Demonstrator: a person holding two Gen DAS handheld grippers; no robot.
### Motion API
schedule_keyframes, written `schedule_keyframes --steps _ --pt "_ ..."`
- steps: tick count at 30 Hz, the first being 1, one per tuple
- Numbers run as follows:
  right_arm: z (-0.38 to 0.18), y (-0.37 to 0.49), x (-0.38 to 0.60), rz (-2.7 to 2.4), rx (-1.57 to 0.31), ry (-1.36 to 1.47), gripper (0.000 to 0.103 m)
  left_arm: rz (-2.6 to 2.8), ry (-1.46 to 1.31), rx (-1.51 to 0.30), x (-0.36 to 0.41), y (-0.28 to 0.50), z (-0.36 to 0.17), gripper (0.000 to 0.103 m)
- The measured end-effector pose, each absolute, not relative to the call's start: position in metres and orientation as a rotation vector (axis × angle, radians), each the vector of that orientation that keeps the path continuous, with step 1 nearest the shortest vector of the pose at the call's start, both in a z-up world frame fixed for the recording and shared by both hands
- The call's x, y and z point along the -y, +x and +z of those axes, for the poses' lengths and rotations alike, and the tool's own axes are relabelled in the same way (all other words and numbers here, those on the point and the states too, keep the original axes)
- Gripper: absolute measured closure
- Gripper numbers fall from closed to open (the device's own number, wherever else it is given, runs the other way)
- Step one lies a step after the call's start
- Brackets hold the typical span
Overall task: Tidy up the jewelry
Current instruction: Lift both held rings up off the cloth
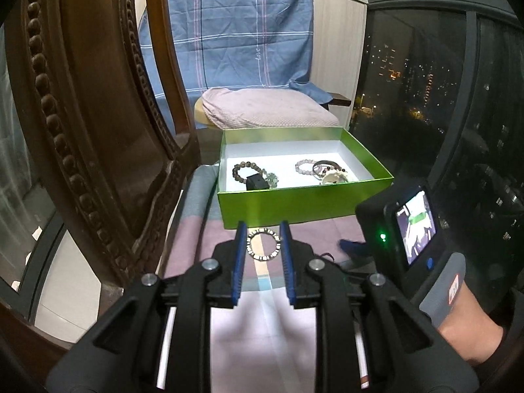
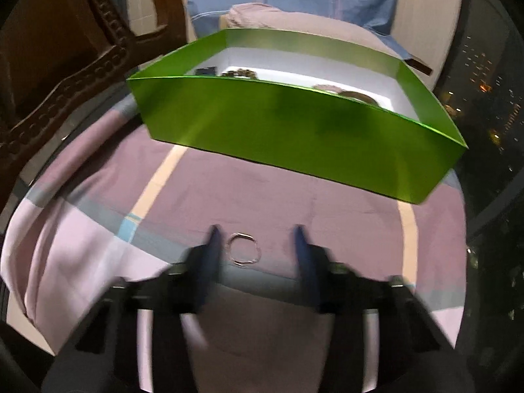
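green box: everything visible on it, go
The green box is an open, lidless rectangular tray, apparently glossy card, green outside with a white lining. It sits flat on the striped cloth, beyond both grippers, touched by neither. Inside lie bead bracelets: a dark one with a small black item at left, pale ones and a bangle at right.
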State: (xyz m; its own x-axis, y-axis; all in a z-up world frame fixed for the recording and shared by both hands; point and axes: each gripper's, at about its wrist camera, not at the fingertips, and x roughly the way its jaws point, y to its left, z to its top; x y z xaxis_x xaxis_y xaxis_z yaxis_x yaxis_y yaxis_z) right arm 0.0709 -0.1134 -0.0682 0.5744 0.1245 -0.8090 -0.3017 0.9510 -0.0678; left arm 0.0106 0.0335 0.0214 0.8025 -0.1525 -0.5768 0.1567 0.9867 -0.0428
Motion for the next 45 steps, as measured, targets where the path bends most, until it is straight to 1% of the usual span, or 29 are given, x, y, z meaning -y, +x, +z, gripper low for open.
schedule_keyframes --steps 5,11,13,16,23,45 --pt "-0.061 0.064 0.117 0.282 -0.917 -0.167 0.084 -0.167 0.008 -0.623 -0.031 0.014 0.020 0.083" --pt "0.018 0.008 0.152 0.314 -0.658 -0.076 0.084 -0.178 0.001 -0.614 -0.030 0.013 0.022 0.083" --pt "0.035 -0.009 0.168 0.307 -0.596 -0.063 0.084 -0.185 0.002 -0.610 -0.027 0.012 0.022 0.083" --pt "0.049 -0.015 0.187 0.294 -0.564 -0.030 0.084 -0.193 0.010 -0.615 -0.021 0.012 0.020 0.083" --pt "0.038 -0.003 0.198 0.265 -0.610 -0.027 0.084 -0.206 0.037 -0.631 -0.005 0.014 0.012 0.083" --pt "0.039 -0.006 0.195 0.275 -0.625 -0.033 0.084 -0.202 0.038 -0.651 -0.003 0.017 0.007 0.083"
